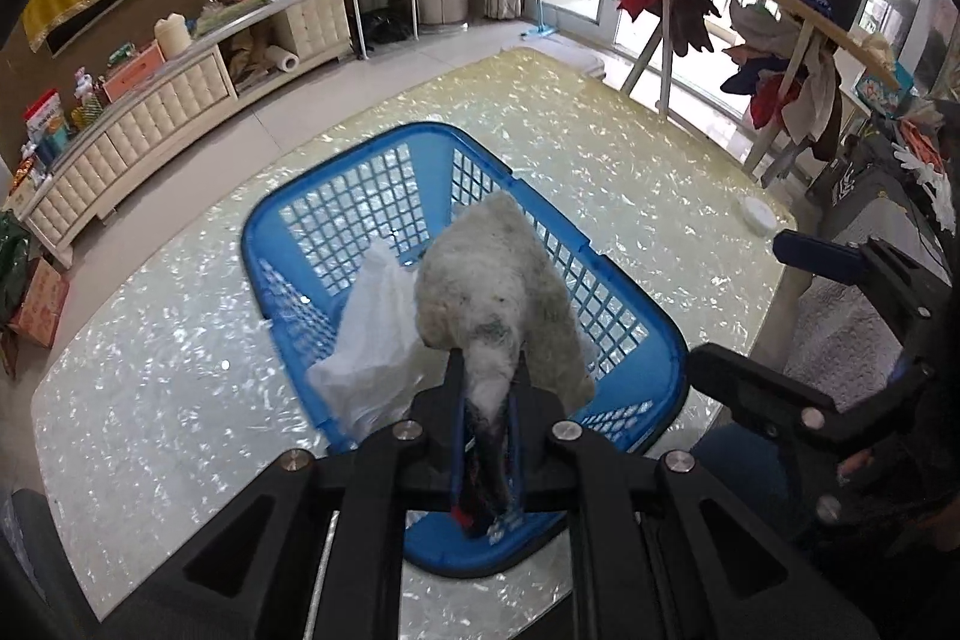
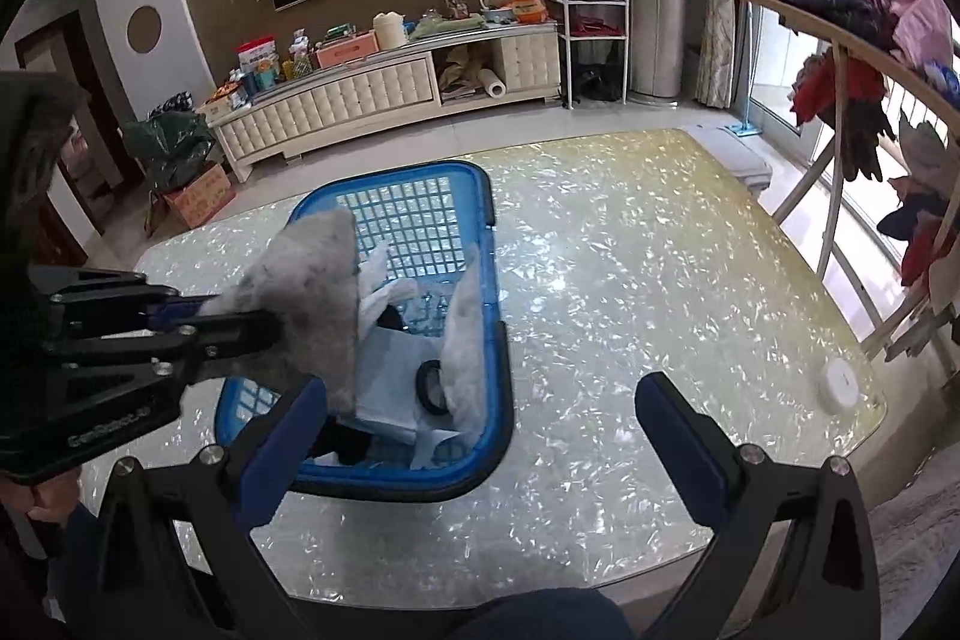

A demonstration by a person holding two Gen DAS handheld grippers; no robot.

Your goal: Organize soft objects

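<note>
**Fleece over the basket, release pending**

Your left gripper [image 1: 487,370] has its fingers clamped on one end of a grey-white fleecy cloth [image 1: 498,280]. The pinched end is drawn into a narrow neck between the fingers; the rest of the cloth spreads out beyond the tips. Its long axis runs along the line your fingers point, forward and down toward the basket floor.

The blue basket [image 1: 624,274] stands on the desk toward its near edge, closer to the left side as the right wrist view shows it. The cloth hangs over the basket's interior, inside the rim line in both views. Whether its free end touches anything already in there, I cannot tell. Inside lie a white plastic bag [image 1: 372,334], another pale fleecy piece [image 2: 465,340] standing against the right wall, and a dark ring-shaped item [image 2: 431,387].

Your right gripper [image 2: 486,442] holds its fingers wide apart and empty, over the basket's near right corner and the bare desk beside it. The left gripper is the one carrying the load; the right holds nothing.

Judgement: the coming move is a drop. The cloth already lies above the opening, so parting the left fingers should land it inside. Risk: the pinched neck may snag on the pads.

A small white disc [image 2: 839,383] sits near the desk's far right edge, well apart.
</note>
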